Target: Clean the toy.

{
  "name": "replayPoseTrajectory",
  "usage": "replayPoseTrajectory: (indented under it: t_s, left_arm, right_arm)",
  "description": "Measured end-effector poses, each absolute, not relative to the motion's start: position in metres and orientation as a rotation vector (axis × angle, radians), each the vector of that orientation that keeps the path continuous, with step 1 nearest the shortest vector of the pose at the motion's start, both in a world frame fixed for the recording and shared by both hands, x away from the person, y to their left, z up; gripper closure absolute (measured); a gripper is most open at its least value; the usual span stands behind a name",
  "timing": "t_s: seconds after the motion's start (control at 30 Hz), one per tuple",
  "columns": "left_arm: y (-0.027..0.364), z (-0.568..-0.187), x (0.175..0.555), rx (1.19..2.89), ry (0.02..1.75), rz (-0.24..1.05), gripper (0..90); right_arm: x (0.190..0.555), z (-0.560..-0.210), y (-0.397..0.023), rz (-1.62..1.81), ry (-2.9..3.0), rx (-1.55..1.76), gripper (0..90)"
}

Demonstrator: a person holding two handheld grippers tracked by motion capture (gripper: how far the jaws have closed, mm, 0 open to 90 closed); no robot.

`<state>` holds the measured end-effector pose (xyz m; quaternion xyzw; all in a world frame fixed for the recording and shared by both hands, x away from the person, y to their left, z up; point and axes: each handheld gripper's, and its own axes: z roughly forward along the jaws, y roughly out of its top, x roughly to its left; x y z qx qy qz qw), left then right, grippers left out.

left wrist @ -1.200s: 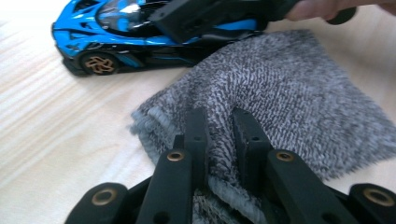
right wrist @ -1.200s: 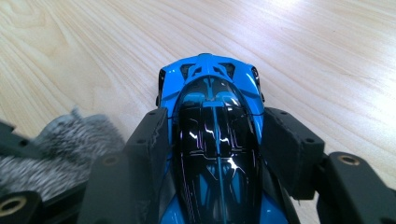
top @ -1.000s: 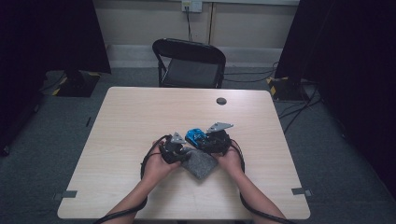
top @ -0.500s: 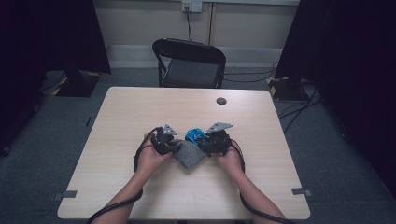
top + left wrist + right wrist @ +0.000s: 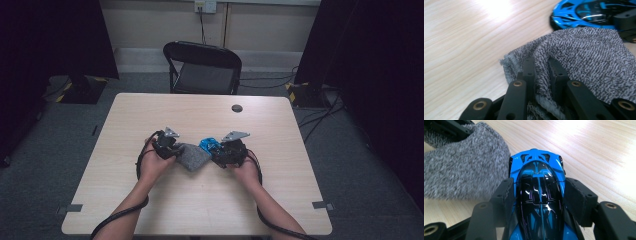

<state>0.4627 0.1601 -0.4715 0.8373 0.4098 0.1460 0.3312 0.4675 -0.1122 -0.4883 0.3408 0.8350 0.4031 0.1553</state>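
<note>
A grey knitted cloth [image 5: 192,156] lies on the wooden table [image 5: 210,120] between my two grippers. My left gripper [image 5: 169,148] is shut on the cloth [image 5: 584,57], pinching a fold near its hemmed edge between both jaws. A glossy blue and black toy car [image 5: 209,145] sits just right of the cloth. My right gripper [image 5: 224,152] is shut on the toy car [image 5: 539,192], its pads pressed against the car's two sides. In the right gripper view the cloth [image 5: 464,167] touches the car's front left corner. In the left gripper view the toy car [image 5: 589,12] shows beyond the cloth.
A small dark round disc [image 5: 237,108] lies on the table toward the far side. A black folding chair [image 5: 202,67] stands behind the table's far edge. Bare wood lies all around the hands.
The left gripper has moved left and slightly away from me with the cloth, which now lies more to the left of the car. The right gripper holds its place.
</note>
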Motion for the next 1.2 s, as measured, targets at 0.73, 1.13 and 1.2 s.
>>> replayPoseTrajectory:
  t_s: [0.73,1.13,1.2]
  left_arm:
    - [0.206,-0.466,0.458,2.047,1.245,0.492,77.7]
    - [0.209,-0.453,0.434,2.007,1.166,0.396,77.7]
    - [0.206,-0.453,0.428,2.014,1.14,0.378,77.7]
  right_arm:
    - [0.468,-0.488,-0.112,1.154,2.392,0.976,42.1]
    - [0.467,-0.489,-0.112,1.155,2.388,0.981,41.8]
    - [0.467,-0.489,-0.112,1.158,2.386,0.984,41.6]
